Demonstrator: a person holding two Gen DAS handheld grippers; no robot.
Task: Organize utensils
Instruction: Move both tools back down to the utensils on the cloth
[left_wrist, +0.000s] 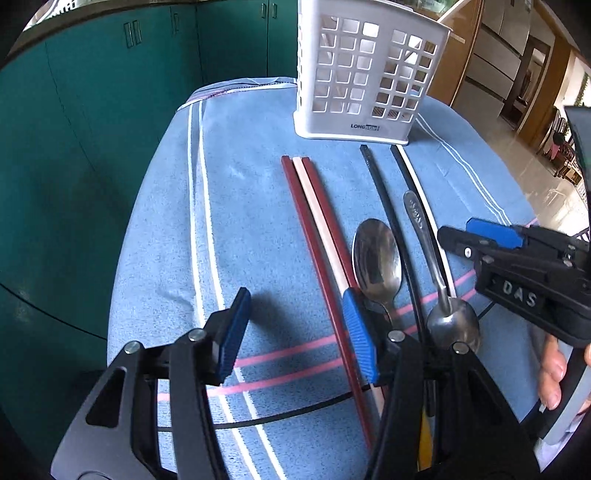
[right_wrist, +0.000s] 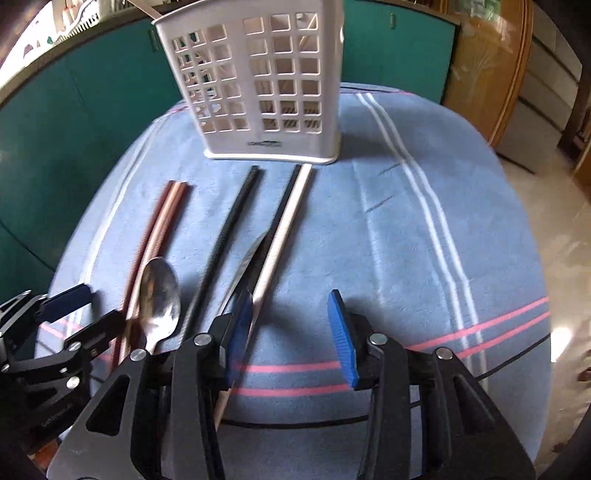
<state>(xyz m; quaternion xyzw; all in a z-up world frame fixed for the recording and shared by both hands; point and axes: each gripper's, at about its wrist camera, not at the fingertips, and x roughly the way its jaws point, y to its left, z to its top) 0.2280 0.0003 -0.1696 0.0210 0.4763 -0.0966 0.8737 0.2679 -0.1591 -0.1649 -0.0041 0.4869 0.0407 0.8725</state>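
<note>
blue towel (left_wrist: 258, 206) holds chopsticks (left_wrist: 314, 221), spoons (left_wrist: 376, 258); both grippers' fingers (left_wrist: 232, 332) released, grasping nothing.

Utensil caddy (right_wrist: 258, 88) stands upright behind chopsticks (right_wrist: 236, 218).

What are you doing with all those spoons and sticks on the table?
A person is tidying utensils with a grabbing tool in each hand. Both the left tool and the right tool are open and holding nothing. The red chopsticks, black chopsticks and two spoons lie on the blue towel. The white holder stands behind them, and none of them is in a tool.
</note>
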